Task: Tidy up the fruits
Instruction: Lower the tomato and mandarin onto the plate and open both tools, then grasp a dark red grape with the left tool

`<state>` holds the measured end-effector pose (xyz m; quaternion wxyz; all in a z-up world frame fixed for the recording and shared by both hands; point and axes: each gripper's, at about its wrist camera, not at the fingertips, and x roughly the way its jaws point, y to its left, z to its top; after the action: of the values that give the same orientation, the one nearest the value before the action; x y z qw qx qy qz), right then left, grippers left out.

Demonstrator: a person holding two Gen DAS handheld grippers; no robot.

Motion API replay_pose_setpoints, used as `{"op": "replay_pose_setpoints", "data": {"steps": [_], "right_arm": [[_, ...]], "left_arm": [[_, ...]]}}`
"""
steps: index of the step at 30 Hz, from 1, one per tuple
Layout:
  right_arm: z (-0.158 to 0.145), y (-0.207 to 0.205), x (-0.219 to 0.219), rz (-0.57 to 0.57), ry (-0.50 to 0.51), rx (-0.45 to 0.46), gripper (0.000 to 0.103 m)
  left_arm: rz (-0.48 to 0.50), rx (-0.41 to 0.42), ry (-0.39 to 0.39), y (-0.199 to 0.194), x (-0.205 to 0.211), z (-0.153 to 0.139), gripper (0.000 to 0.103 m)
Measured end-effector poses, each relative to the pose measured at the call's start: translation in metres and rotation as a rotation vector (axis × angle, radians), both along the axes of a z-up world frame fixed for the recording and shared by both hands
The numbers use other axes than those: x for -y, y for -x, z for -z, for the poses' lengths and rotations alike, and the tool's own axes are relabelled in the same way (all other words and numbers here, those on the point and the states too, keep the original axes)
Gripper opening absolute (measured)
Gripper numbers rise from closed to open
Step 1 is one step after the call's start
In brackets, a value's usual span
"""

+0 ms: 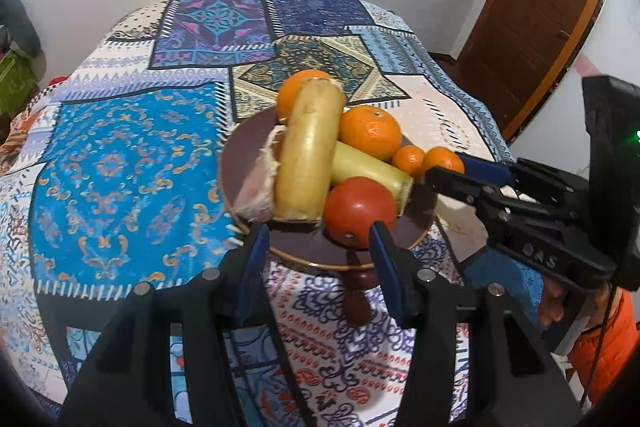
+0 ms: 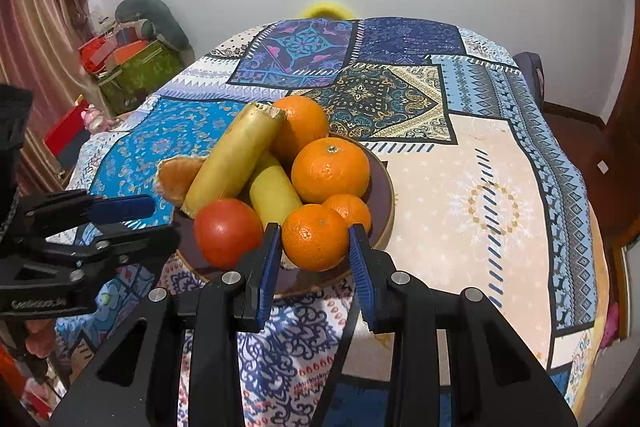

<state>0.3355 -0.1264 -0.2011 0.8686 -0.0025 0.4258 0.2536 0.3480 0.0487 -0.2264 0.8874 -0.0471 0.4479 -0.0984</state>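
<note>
A brown plate [image 1: 240, 163] [image 2: 380, 187] on the patchwork cloth holds two yellow banana pieces [image 1: 308, 151] [image 2: 232, 159], a red tomato [image 1: 358, 207] [image 2: 228, 231], several oranges and a peeled citrus piece [image 1: 256, 187]. My right gripper [image 2: 314, 239] [image 1: 446, 169] is shut on a small orange [image 2: 316, 237] [image 1: 442, 159] at the plate's near edge, with a blue pad against each side. My left gripper [image 1: 319, 235] [image 2: 164, 221] is open at the plate's rim. The tomato lies just beyond its tips, and nothing is between the pads.
A large orange [image 2: 330, 173] and another small one [image 2: 352, 209] sit right behind the held orange. The cloth-covered table [image 2: 480, 187] spreads right and back. Boxes [image 2: 136, 75] stand left of it and a wooden door [image 1: 540, 7] to the right. A hand in an orange sleeve [image 1: 600, 339] holds the right gripper.
</note>
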Motion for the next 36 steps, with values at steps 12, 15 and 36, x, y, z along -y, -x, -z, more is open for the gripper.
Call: {"op": "replay_pose_setpoints", "data": {"steps": [12, 15, 36], "right_arm": [[0.008, -0.029, -0.031, -0.023, 0.053, 0.005, 0.032], [0.01, -0.028, -0.032, -0.017, 0.067, 0.021, 0.032], [-0.02, 0.006, -0.007, -0.01, 0.02, 0.038, 0.051]], "left_arm": [[-0.023, -0.004, 0.008, 0.004, -0.017, 0.006, 0.051], [-0.028, 0.009, -0.009, 0.004, -0.016, 0.007, 0.051], [-0.01, -0.052, 0.0, 0.017, 0.007, 0.011, 0.051]]}}
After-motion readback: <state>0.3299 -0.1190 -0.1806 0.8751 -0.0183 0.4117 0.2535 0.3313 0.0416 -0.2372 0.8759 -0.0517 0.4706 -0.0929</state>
